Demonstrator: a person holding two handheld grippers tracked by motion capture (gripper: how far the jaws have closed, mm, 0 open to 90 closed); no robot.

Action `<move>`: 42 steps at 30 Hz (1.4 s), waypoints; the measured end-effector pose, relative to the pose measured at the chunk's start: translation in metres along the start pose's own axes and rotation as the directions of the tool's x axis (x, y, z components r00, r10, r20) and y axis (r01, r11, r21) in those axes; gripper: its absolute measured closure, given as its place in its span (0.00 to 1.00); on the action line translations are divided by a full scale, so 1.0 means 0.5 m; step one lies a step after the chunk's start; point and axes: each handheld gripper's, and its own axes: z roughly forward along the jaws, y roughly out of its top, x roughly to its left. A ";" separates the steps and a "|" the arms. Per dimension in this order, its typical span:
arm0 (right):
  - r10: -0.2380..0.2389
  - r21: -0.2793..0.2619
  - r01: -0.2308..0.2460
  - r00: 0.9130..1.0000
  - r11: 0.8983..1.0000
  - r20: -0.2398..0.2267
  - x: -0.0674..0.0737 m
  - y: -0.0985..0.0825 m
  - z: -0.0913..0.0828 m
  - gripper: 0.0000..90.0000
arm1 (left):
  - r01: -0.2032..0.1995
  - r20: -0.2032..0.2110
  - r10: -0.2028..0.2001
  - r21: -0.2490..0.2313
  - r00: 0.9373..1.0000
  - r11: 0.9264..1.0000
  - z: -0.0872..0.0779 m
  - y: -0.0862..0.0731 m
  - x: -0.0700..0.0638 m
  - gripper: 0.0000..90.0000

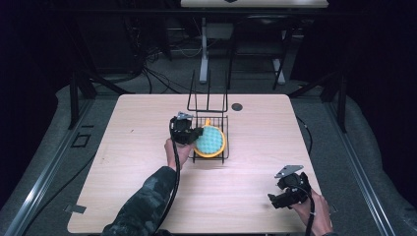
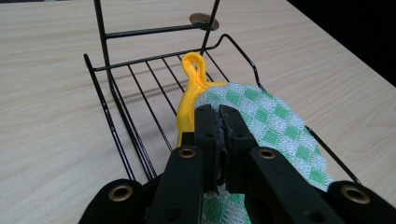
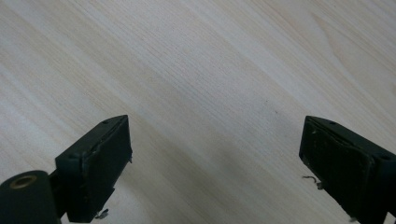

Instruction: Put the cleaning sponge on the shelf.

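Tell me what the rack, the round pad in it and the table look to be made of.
Rack: thin black metal wire, apparently coated; slim welded rods. Pot holder: woven fabric, green-and-white check with a yellow binding and loop; visible weave, pinched by the left claw. Table: pale wood-grain top, possibly laminate, matte.

I count 1 wire rack (image 2: 140, 98), just ahead of my left jaws. 1 pot holder (image 2: 275, 126), green-white check w/ yellow trim, lying in that rack & pinched at its edge btwn my left jaws. 1 yellow loop (image 2: 194, 65) on it, beyond the jaw tips. 1 table (image 3: 196, 70) under my right jaws. 1 dark round disc (image 2: 204, 19) past the rack. 2 grippers: left gripper (image 2: 221, 122), right gripper (image 3: 215, 158).
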 end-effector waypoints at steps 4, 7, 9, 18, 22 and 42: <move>-0.002 0.003 0.002 1.000 1.000 -0.002 0.000 0.000 0.001 0.10 | -0.008 0.002 0.008 0.022 1.000 1.000 0.008 -0.001 0.006 0.97; -0.001 0.006 0.002 1.000 1.000 -0.003 0.001 0.000 0.002 0.10 | -0.020 0.000 0.020 0.029 1.000 0.999 0.012 0.000 0.009 0.97; -0.001 0.005 0.001 1.000 1.000 -0.002 0.000 0.000 0.002 0.10 | -0.018 -0.003 0.018 0.033 1.000 0.999 0.016 -0.002 0.012 0.97; -0.002 0.004 0.002 1.000 1.000 -0.005 0.001 0.000 0.002 0.10 | -0.024 -0.001 0.025 0.036 1.000 0.999 0.027 -0.003 0.020 0.96; -0.005 0.006 0.005 1.000 1.000 -0.004 0.000 -0.001 0.003 0.10 | -0.021 0.001 0.021 0.034 1.000 0.999 0.031 -0.003 0.021 0.96; -0.003 0.003 0.003 1.000 1.000 -0.007 0.001 -0.001 0.001 0.10 | -0.047 0.027 0.045 0.069 0.999 0.996 0.033 0.005 0.020 0.83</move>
